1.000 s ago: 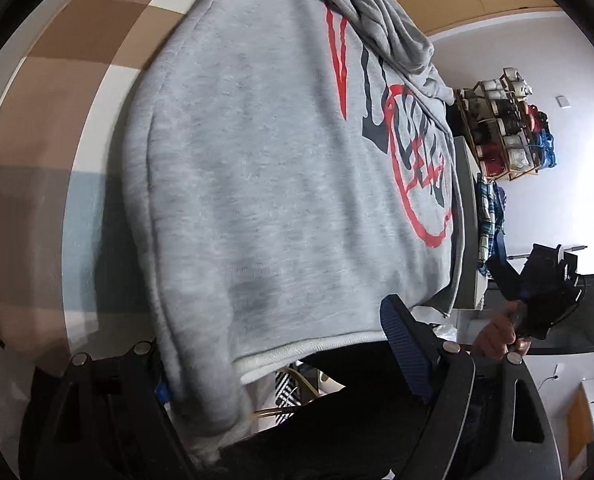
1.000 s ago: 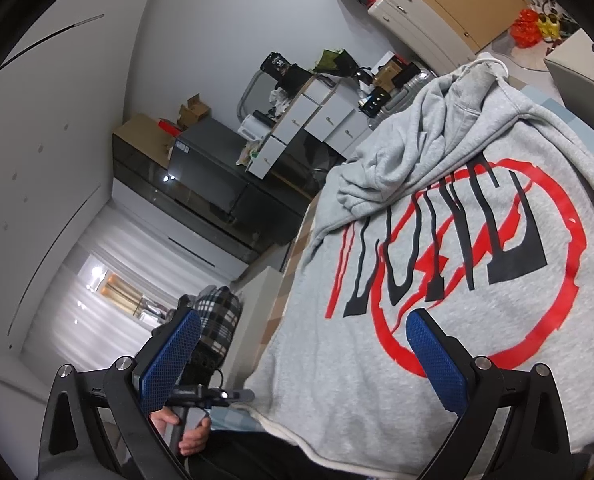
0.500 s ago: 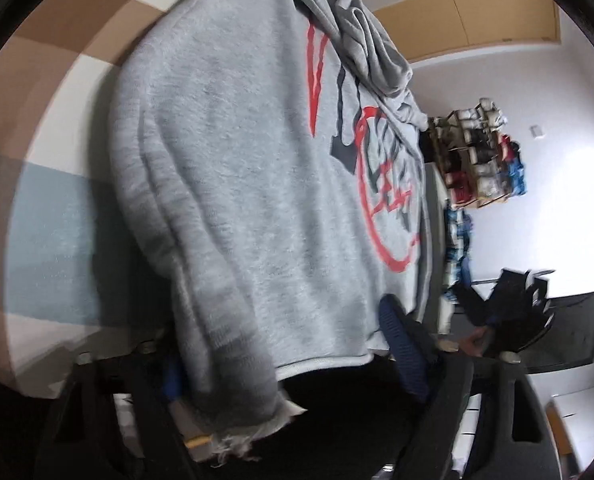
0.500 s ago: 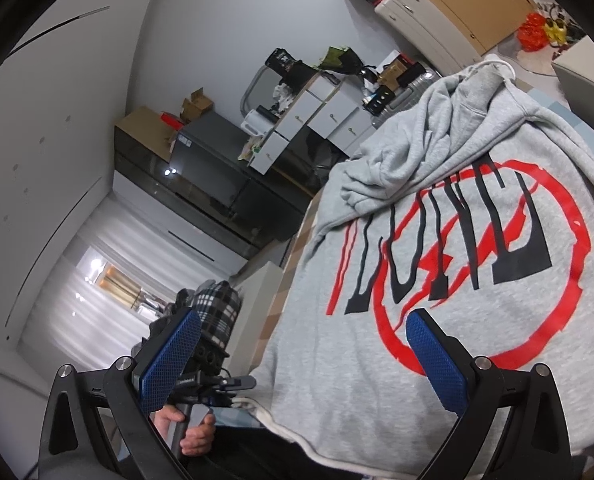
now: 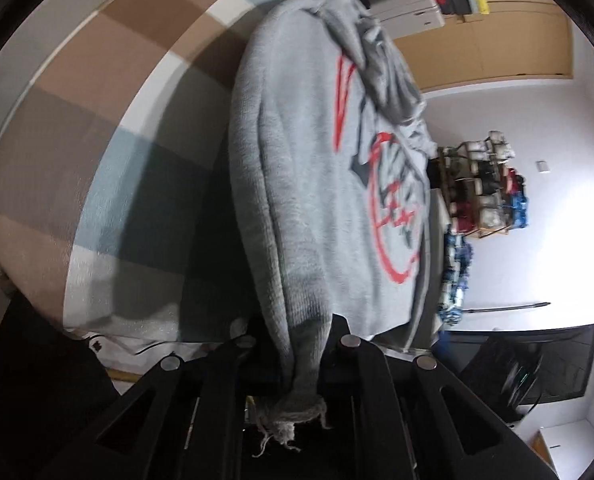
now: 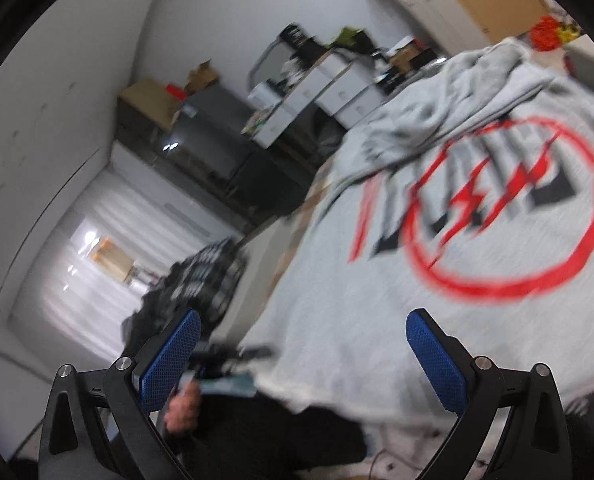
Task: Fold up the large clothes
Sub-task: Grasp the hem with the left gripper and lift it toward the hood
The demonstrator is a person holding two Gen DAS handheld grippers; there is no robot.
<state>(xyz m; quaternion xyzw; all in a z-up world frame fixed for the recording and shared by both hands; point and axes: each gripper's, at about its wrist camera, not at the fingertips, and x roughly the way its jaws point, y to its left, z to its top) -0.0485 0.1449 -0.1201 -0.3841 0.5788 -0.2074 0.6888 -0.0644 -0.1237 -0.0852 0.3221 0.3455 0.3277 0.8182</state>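
A grey hoodie (image 5: 317, 160) with a red ring and black letters lies spread on a checked bed cover (image 5: 97, 140). My left gripper (image 5: 297, 332) is shut on the hoodie's near bottom corner. Its jaws are closing, and the fabric is bunched between the pads, with frayed threads hanging toward the camera. The right wrist view is blurred. There the hoodie (image 6: 377, 300) fills the right side. My right gripper (image 6: 303, 344) stands open above the near hem with nothing gripped. Its right pad (image 6: 437, 356) hangs over the cloth and its left pad (image 6: 169, 356) is off the edge.
A person's hand (image 6: 181, 408) holds the other gripper low in the right wrist view, near a plaid garment (image 6: 209, 272). White drawers (image 6: 337, 88) and a dark cabinet (image 6: 217, 140) stand behind. A shelf of shoes (image 5: 485, 188) and a wooden wardrobe (image 5: 497, 36) line the wall.
The left jaws went from wide open to shut on the hoodie's corner, drawing that edge into a bunched ridge. The right gripper swept sideways along the hem and stayed open.
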